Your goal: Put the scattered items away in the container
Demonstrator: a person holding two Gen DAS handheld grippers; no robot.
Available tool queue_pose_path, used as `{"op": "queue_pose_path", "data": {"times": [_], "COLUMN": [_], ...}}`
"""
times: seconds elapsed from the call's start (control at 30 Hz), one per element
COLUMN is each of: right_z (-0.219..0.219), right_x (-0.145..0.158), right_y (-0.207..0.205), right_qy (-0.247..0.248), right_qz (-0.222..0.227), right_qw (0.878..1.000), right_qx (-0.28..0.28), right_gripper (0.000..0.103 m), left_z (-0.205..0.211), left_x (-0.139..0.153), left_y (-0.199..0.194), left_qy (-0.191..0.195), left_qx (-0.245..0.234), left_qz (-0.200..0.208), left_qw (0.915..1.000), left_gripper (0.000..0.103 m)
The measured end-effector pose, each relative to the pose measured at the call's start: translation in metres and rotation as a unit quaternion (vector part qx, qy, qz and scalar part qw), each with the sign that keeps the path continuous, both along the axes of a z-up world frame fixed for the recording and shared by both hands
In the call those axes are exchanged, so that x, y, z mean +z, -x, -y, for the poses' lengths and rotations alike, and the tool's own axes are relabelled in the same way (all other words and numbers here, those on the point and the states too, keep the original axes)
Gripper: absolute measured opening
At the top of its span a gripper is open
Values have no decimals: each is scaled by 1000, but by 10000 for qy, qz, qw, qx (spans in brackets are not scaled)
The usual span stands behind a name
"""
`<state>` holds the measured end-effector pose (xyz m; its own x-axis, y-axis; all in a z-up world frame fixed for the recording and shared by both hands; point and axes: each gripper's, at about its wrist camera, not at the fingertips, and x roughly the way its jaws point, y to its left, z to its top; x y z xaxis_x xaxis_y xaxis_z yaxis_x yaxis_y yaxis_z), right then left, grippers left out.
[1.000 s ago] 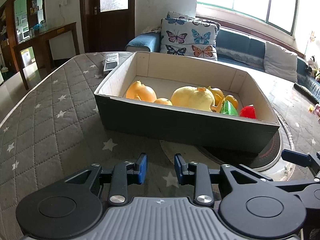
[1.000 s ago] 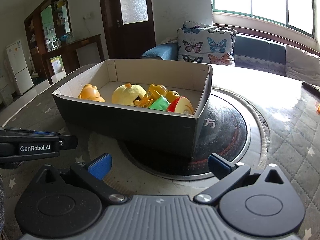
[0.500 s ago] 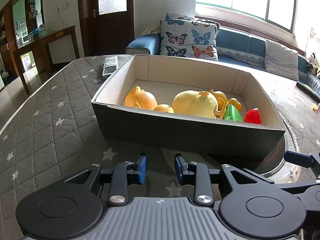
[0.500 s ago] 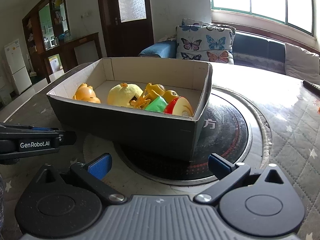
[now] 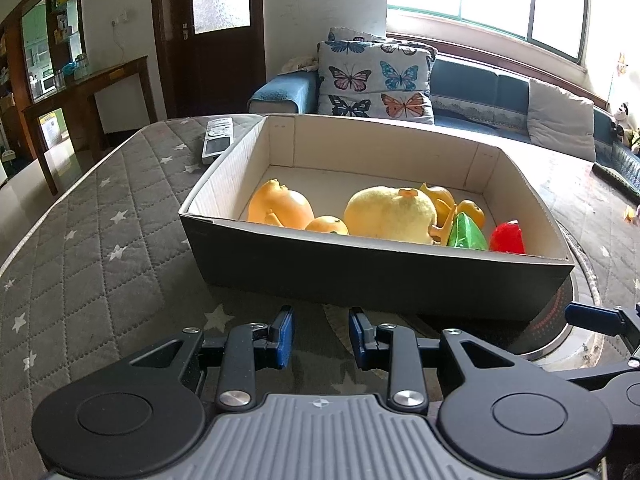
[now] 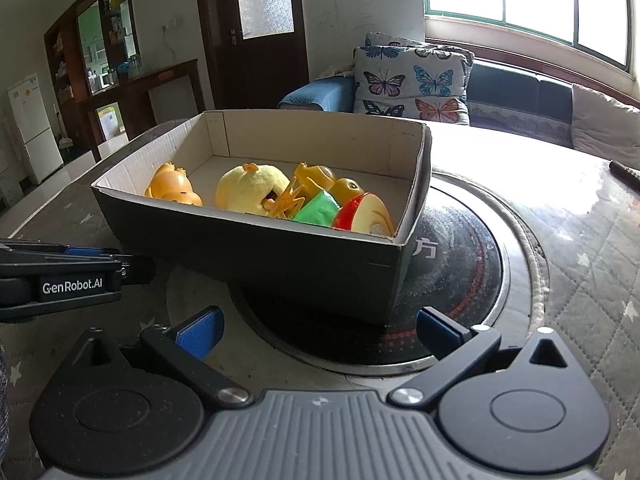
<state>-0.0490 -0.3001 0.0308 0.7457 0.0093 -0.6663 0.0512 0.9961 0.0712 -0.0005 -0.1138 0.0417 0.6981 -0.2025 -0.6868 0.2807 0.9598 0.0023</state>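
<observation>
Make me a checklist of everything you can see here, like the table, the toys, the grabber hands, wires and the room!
Surface: grey quilted star cover, round black hotplate under the box.
Job's things: cardboard box holds orange toys, a yellow plush chick, a green piece and a red apple half.
Clutter: remote beside the box.
Grippers: left gripper narrowly open, empty; right gripper wide open, empty.
Cables: nothing seen.
Surroundings: butterfly cushions, blue sofa, door, window.

Black hand-held gripper (image 6: 318, 330), blue finger pads (image 6: 199, 330), white "GenRobot.AI" lettering.
</observation>
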Motion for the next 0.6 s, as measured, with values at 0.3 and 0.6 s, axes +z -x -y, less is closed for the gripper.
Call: {"op": "queue_pose_path", "data": {"times": [0.3, 0.6], "right_z": [-2, -1], "right_x": [3, 2], "right_y": [-5, -7], "right_qy": [26, 13], "right_qz": [15, -1], "right_qw": [10000, 10000], "right_qx": [-4, -17], "right_gripper": [103, 103], "left_z": [-1, 1], "left_x": [3, 2], "left_y": [-4, -6], "left_qy": [-3, -20], "left_qx": [-24, -49], "left_qz": [66, 94], "left_qw": [10000, 9999], "left_gripper": [32, 32]}}
